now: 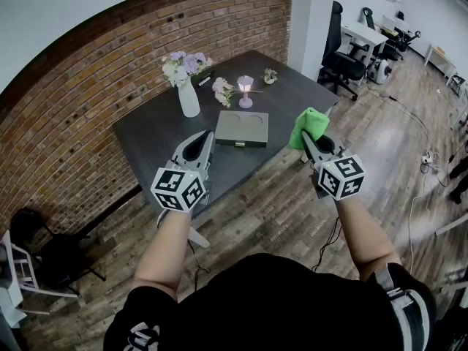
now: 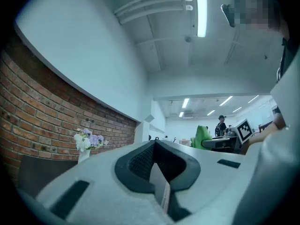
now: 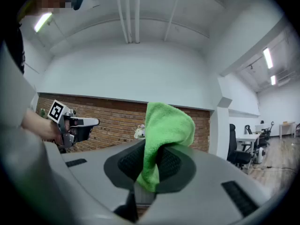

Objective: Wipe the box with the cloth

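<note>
A flat dark grey box (image 1: 242, 129) lies near the front edge of the dark table (image 1: 153, 134). A bright green cloth (image 1: 310, 125) sticks up from my right gripper (image 1: 306, 139), which is shut on it and held in the air off the table's front right corner, right of the box. In the right gripper view the cloth (image 3: 164, 130) is pinched between the black pads and folds over them. My left gripper (image 1: 209, 137) hovers at the table's front edge, just left of the box, shut with nothing in it; its jaws meet at the tip (image 2: 154, 143).
A white vase of flowers (image 1: 188, 97), a loose flower bunch (image 1: 221, 91), a small lamp (image 1: 246, 90) and a little plant (image 1: 270, 75) stand behind the box. Brick wall runs behind the table. Office chairs (image 1: 340, 57) and desks stand at the back right, over wood floor.
</note>
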A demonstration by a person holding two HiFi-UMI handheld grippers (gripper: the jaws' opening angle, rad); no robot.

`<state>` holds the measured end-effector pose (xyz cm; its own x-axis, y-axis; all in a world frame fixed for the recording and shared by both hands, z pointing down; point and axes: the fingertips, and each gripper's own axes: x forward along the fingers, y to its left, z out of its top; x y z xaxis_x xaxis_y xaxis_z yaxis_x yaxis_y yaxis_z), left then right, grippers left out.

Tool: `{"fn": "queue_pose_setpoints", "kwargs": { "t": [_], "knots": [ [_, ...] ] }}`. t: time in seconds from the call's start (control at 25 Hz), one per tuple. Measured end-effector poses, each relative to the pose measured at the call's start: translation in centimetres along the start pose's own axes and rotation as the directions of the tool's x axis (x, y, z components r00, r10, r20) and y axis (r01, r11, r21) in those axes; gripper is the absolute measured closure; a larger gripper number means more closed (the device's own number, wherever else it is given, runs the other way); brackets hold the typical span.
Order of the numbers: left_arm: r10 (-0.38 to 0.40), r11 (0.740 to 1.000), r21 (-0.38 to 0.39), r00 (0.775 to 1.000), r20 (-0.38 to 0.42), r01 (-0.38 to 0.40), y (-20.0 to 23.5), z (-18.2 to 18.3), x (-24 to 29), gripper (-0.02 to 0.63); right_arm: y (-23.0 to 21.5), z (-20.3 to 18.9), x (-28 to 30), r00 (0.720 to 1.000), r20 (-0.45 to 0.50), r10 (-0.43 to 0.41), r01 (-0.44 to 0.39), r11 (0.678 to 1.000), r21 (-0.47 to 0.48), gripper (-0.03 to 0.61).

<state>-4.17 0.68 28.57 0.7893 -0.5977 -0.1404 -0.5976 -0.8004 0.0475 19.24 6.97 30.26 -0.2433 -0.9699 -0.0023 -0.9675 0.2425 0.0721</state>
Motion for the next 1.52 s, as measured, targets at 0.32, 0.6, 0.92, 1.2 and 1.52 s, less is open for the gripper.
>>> {"fn": "queue_pose_setpoints", "kwargs": {
  "t": [0.32,0.6,0.92,1.2,1.52],
  "knots": [
    [-0.004,1.000,-0.021,1.000,-0.003,0.004,2.1,-0.5,-0.1,0.606,1.2,-0.8,1.7,1.000,-0.020,-0.002,0.002,1.000,0.004,0.534],
    [-0.021,0.999,-0.025,1.000,-0.001,0.021,3.2,-0.7,0.1,0.606,1.8,-0.8,2.9,1.000,-0.009,-0.014,0.014,0.999,0.051,0.534],
    [-0.037,0.999,-0.014,0.999,-0.016,0.037,5.4,-1.0,-1.2,0.606,5.0,-1.7,5.9,0.998,-0.048,0.035,-0.033,0.999,0.037,0.534],
    [-0.010,0.998,-0.064,0.998,-0.064,0.006,9.2,-3.8,-3.8,0.606,9.3,-4.5,9.7,0.989,-0.114,0.096,-0.090,0.994,0.060,0.534],
    [0.065,0.990,-0.118,0.989,-0.130,-0.080,13.4,-9.1,-1.6,0.606,9.9,-10.2,15.7,0.946,-0.235,0.221,-0.208,0.975,0.082,0.534]
  ]
}}
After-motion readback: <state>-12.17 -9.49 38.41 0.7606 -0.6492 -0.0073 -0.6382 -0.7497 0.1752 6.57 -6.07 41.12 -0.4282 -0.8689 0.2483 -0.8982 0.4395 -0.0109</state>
